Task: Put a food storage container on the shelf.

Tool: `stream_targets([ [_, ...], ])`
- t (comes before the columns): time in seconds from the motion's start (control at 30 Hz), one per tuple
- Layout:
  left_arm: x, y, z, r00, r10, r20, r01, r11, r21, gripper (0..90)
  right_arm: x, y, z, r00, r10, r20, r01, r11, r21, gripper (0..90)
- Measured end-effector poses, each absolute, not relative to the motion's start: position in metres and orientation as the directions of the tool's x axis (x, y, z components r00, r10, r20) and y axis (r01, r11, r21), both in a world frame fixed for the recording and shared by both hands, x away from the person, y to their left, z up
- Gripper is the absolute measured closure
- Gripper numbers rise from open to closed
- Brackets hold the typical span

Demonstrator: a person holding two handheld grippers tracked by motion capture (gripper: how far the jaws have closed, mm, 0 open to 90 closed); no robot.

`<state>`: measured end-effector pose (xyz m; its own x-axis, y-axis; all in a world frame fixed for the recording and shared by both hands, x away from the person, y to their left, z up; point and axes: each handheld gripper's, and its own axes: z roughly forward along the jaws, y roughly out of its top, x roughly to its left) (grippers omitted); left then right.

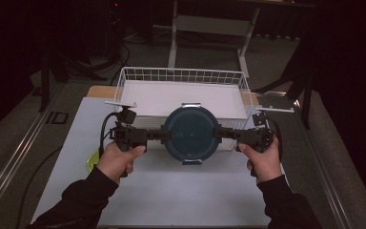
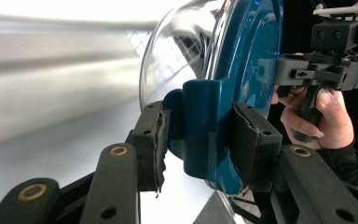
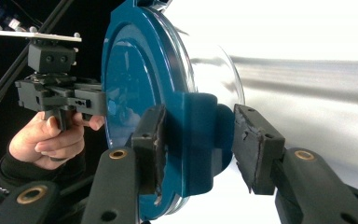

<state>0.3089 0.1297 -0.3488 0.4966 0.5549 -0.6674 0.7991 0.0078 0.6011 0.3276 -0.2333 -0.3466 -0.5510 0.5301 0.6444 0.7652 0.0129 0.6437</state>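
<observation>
Round glass container with blue lid held in the air over the white counter, just near of the white wire basket. Left hand-held gripper clamps the lid's left latch tab. Right hand-held gripper straddles the right tab: one pad touches the lid side, the other looks slightly off the bowl side.

Judged step: a two-sided carry, likely toward the basket.

- Keep both hands level, so the lid stays flat.
- Move them together; any spread pulls on the tabs.
- Firm up the right grip.
- Clear the basket's near rim before lowering.
</observation>
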Motion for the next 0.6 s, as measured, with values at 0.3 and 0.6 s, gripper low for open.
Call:
stream_targets([
  [0.3,0.335,0.132,-0.325,0.501,0.560,-0.660,0.785,0.029,0.619,57.0,0.355,-0.229,-0.319,-0.550,0.539,0.637,0.754,-0.008,0.657,55.6],
  [0.6,0.365,0.134,-0.318,0.486,0.573,-0.660,0.792,0.031,0.610,56.9,0.383,-0.224,-0.311,-0.519,0.563,0.643,0.761,-0.036,0.647,55.4],
])
